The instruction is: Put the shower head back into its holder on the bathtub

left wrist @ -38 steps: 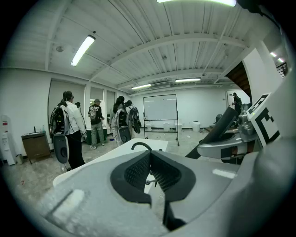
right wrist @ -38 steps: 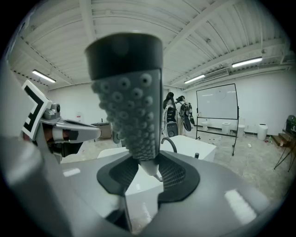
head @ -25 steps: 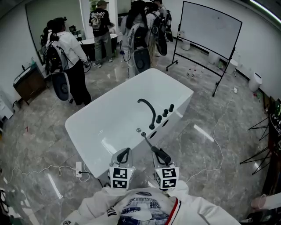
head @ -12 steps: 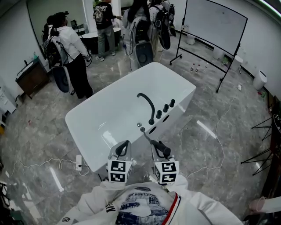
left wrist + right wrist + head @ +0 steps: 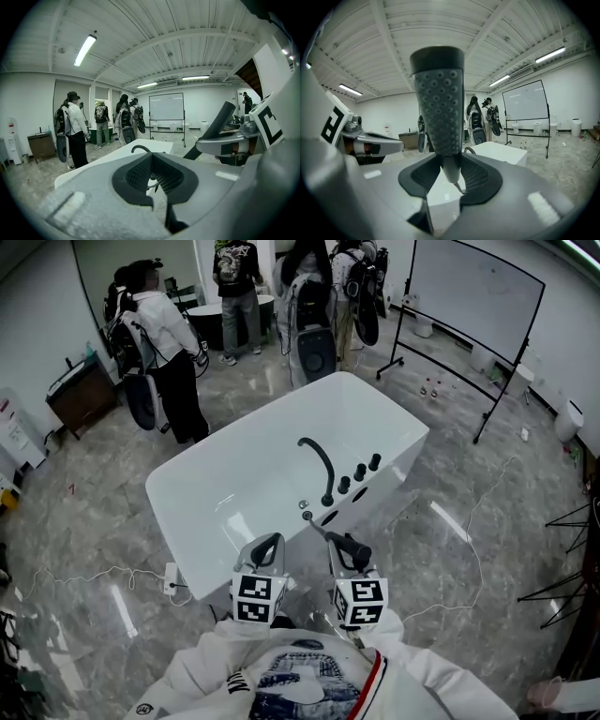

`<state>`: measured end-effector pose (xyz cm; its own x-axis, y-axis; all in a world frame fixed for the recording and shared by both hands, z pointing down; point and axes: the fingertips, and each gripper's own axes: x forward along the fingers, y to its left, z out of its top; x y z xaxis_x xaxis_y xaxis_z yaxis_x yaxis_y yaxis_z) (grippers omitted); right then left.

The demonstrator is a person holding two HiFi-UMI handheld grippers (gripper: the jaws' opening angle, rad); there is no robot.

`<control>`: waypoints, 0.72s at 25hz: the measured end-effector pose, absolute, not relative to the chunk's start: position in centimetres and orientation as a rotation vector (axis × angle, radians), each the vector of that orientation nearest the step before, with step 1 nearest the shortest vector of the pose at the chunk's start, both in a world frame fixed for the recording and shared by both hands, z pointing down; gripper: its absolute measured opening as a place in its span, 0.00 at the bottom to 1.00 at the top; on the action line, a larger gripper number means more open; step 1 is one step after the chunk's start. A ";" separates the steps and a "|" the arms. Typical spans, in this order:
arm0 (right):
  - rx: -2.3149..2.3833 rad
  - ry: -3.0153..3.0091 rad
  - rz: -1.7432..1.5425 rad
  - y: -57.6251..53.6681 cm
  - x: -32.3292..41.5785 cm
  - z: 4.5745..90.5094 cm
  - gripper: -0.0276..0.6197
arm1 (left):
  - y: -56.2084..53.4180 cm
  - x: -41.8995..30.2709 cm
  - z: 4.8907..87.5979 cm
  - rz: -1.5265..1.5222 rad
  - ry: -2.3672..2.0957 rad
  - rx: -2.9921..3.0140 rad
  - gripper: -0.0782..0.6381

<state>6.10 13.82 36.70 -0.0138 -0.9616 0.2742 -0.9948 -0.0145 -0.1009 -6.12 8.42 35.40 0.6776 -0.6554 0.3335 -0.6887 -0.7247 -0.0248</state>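
A white bathtub [image 5: 167, 501] stands in front of me, with a black curved faucet [image 5: 319, 465] and black knobs [image 5: 360, 471] on its deck. Two small chrome fittings [image 5: 306, 508] sit on the deck near the faucet. A thin hose [image 5: 317, 527] runs from there to the black shower head [image 5: 354, 546]. My right gripper [image 5: 343, 551] is shut on it, just short of the tub's near corner. In the right gripper view the shower head [image 5: 439, 105] stands upright, spray face toward the camera, its neck clamped by the right gripper [image 5: 451, 160]. My left gripper [image 5: 270, 542] [image 5: 151, 157] is shut and empty beside it.
Several people with backpacks [image 5: 159, 343] stand behind the tub's far left. A whiteboard on a wheeled stand [image 5: 473, 296] is at the back right. Cables [image 5: 469, 549] and a power strip [image 5: 171, 577] lie on the marble floor. A low cabinet [image 5: 82, 395] stands at the left wall.
Both grippers have moved a little forward together toward the tub's near corner. The right one keeps its hold on the shower head.
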 end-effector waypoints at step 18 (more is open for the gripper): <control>2.125 -2.089 0.418 8.3 7.0 36.9 0.26 | 3.2 -4.5 37.8 0.554 -1.053 2.753 0.11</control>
<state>7.04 8.28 36.92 0.0021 -0.9579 0.2872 -0.9946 -0.0319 -0.0990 -4.54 3.18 37.77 0.6866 -0.6153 0.3873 -0.6677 -0.7444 0.0013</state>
